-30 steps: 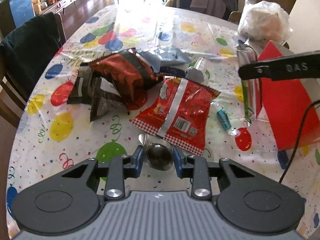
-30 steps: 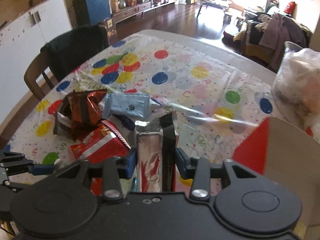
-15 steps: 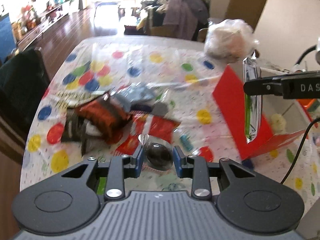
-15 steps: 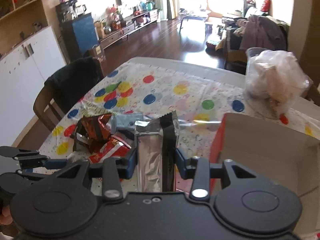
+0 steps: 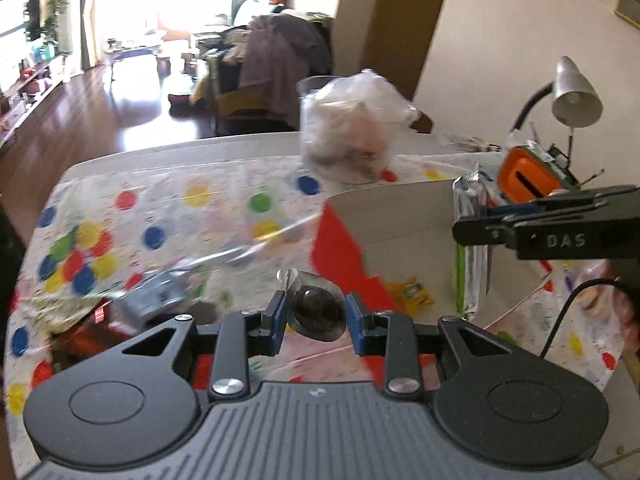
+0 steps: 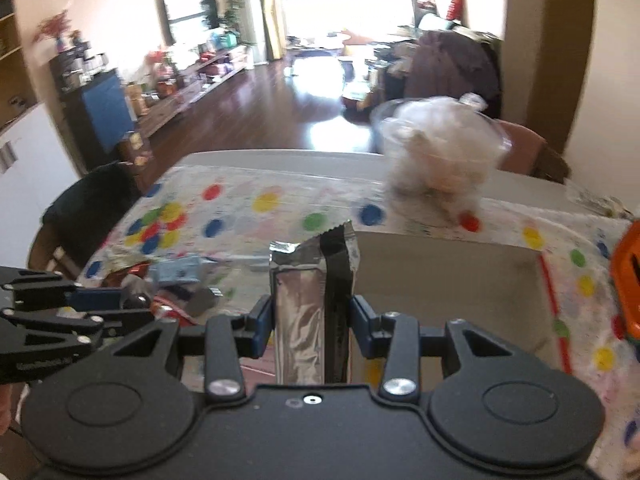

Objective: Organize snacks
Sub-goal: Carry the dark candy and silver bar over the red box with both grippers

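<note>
Grippers both carry snacks toward the red cardboard box [image 5: 344, 248]: left gripper [image 5: 316, 314] clamps a dark wrapped candy [image 5: 318, 312] beside it, right gripper [image 6: 311, 322] pinches a silver foil packet [image 6: 300, 312] over its opening, ready for dropping.

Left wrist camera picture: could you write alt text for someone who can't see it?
A handheld left gripper pinches a small dark candy in clear wrapping above a table with a balloon-print cloth. To the right, the right gripper holds a silver snack packet upright over an open red box. More snacks lie blurred at left.
</note>
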